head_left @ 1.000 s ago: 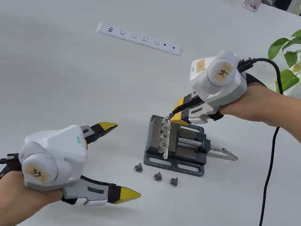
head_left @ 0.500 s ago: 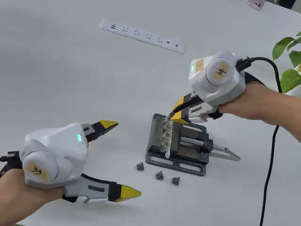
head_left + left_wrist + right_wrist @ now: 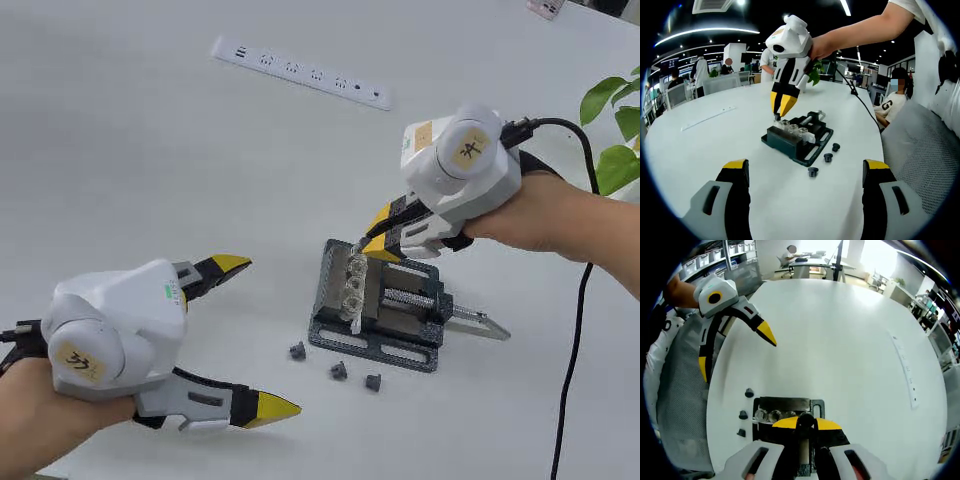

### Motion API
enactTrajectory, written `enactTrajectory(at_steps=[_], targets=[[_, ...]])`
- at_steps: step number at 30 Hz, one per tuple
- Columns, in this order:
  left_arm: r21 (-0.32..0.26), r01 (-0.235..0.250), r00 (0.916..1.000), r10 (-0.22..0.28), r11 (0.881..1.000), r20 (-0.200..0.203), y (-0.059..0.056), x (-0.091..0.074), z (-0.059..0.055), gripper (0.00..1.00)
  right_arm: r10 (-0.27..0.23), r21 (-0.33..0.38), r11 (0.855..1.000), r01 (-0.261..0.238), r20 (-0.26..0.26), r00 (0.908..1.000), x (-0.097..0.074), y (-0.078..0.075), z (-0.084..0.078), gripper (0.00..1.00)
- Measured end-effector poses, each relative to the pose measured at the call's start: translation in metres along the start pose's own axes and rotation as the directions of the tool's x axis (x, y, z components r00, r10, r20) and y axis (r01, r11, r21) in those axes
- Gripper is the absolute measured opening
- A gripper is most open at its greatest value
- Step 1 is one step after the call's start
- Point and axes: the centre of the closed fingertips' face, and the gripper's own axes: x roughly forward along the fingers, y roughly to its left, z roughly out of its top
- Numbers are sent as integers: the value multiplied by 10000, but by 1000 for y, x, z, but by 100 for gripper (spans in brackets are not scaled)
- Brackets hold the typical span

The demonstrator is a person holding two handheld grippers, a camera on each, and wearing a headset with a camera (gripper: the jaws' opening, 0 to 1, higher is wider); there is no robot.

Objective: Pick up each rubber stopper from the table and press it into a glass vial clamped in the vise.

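Open white table (image 3: 150, 150) spreads wide to the near-left of the vise (image 3: 372, 346), where the left gripper (image 3: 262, 335) hangs with jaws spread, well apart from it. Three loose stoppers (image 3: 339, 371) dot the strip just in front of the vise base, bare gaps between them. Over the far end of the row of vials (image 3: 352, 295), the right gripper (image 3: 363, 244), pinching a stopper (image 3: 806, 421), bars the way down; the nearer vials stand uncovered. The vise handle (image 3: 480, 322) juts right, a black cable (image 3: 578, 310) trails beyond it, and a plant (image 3: 610, 110) crowds the right edge. A power strip (image 3: 300, 72) lies far back.
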Motion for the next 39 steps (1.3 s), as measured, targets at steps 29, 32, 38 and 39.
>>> enactTrajectory(at_steps=[29, 32, 38, 39], targets=[[-89, -49, 10000, 49, 9999, -18, -1, 1, -4, 93, -4, -435, 9990, -24, -621, 9981, 3, 1, -3, 7], [-92, -28, 10000, 28, 10000, -35, -2, 1, -5, 93, -14, -463, 9989, -14, -603, 9982, 3, 1, -3, 8], [-105, -27, 10000, 27, 9999, -22, -2, 2, -6, 93, -11, -497, 9988, -15, -523, 9986, 3, 1, -3, 8], [-117, -31, 10000, 30, 9999, -14, -2, 2, -6, 93, -9, -499, 9988, -17, -518, 9987, 3, 1, -3, 8]])
